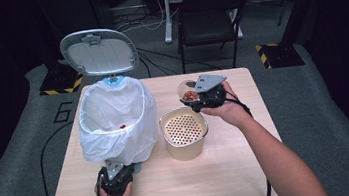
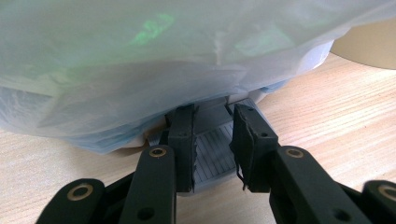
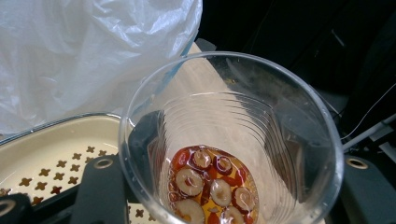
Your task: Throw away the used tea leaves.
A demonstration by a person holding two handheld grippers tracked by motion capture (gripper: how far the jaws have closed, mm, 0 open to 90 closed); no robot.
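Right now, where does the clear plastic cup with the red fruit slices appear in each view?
High view: clear plastic cup right of centre, in the right gripper.
Left gripper view: not there.
Right gripper view: cup at centre, between the jaws.
Shared landmark: white bin bag.

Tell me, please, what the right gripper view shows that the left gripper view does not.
Right gripper view: a clear cup between its jaws, with sliced dates in liquid at the bottom, and a holed insert. Left gripper view: the left gripper shut on a grey ribbed pedal, over the wooden table. Both: the white bag and the cream pot.
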